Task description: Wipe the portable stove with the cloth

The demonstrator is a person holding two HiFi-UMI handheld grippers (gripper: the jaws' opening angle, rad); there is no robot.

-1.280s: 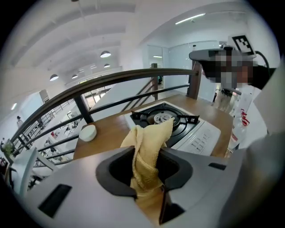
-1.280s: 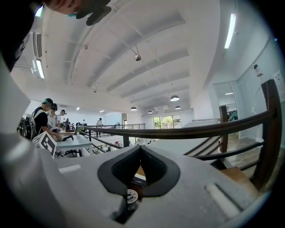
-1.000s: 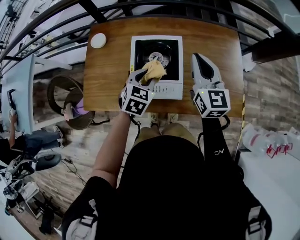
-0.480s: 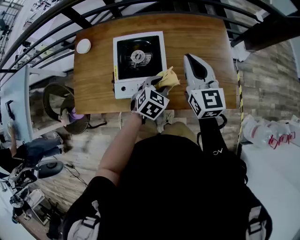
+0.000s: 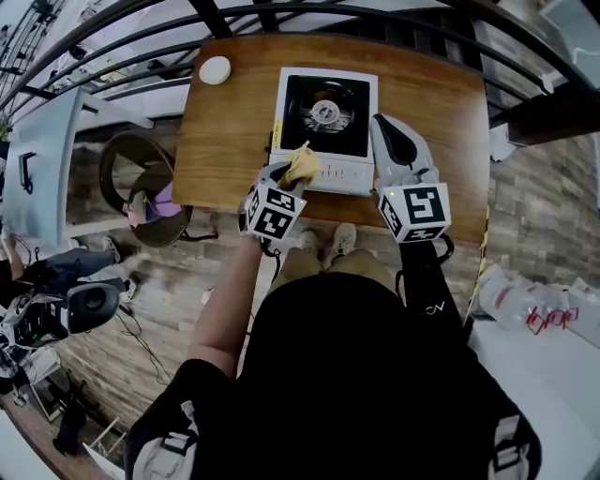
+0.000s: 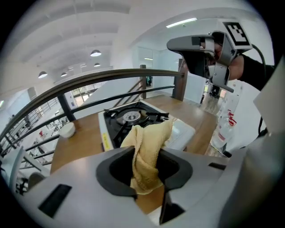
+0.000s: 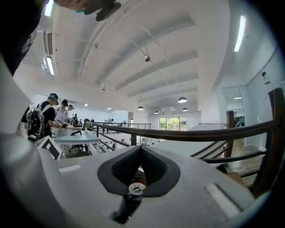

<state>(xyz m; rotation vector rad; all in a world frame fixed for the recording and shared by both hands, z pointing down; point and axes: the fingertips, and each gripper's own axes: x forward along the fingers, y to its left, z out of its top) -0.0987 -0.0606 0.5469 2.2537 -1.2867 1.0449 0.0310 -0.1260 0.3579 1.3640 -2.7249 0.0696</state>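
Note:
The portable stove (image 5: 325, 112), white with a black burner top, stands on the wooden table (image 5: 230, 141). My left gripper (image 5: 292, 172) is shut on the yellow cloth (image 5: 302, 166), which rests on the front left part of the stove's white control panel. In the left gripper view the cloth (image 6: 147, 151) hangs bunched between the jaws of the left gripper (image 6: 149, 156), with the stove (image 6: 133, 119) just beyond. My right gripper (image 5: 387, 127) lies along the stove's right side, jaws together and holding nothing. In its own view the right gripper (image 7: 140, 152) points up over the railing.
A small white bowl (image 5: 215, 69) sits at the table's far left corner. A dark railing (image 5: 309, 11) curves behind the table. Below the table's left side is a round chair (image 5: 141, 192). Plastic bottles (image 5: 530, 305) lie on a white surface at the right.
My left gripper carried the cloth from the burner to the stove's front right, then back left onto the control panel. The right gripper stayed beside the stove's right side.

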